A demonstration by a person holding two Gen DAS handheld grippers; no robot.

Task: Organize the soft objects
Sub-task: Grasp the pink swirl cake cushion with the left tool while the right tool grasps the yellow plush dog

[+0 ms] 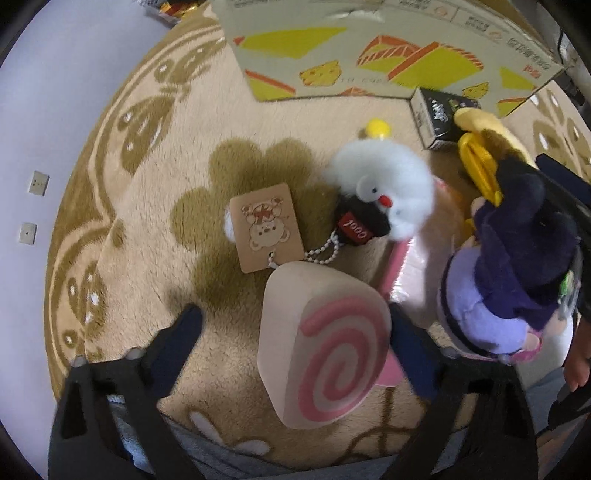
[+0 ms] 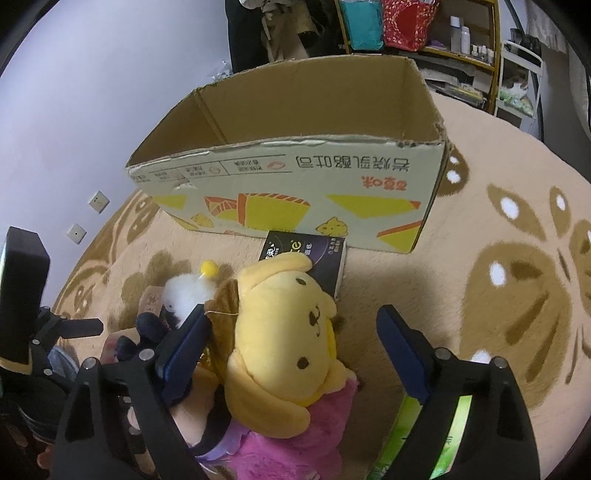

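Soft toys lie on a beige rug (image 1: 155, 192). My left gripper (image 1: 295, 332) is open around a cream cushion with a pink swirl (image 1: 325, 347), fingers apart on both sides. Beyond it lie a white fluffy keychain toy (image 1: 388, 184) with a card tag (image 1: 266, 227) and a purple doll in a dark hat (image 1: 517, 266). My right gripper (image 2: 291, 343) is open around a yellow dog plush in pink clothes (image 2: 291, 343). An open cardboard box (image 2: 295, 184) stands behind the toys, empty as far as I can see.
A small dark packet box (image 2: 325, 254) lies against the cardboard box. A green package (image 2: 454, 424) lies under my right finger. Shelves with bags (image 2: 406, 26) stand at the back. The wall (image 2: 74, 110) is to the left.
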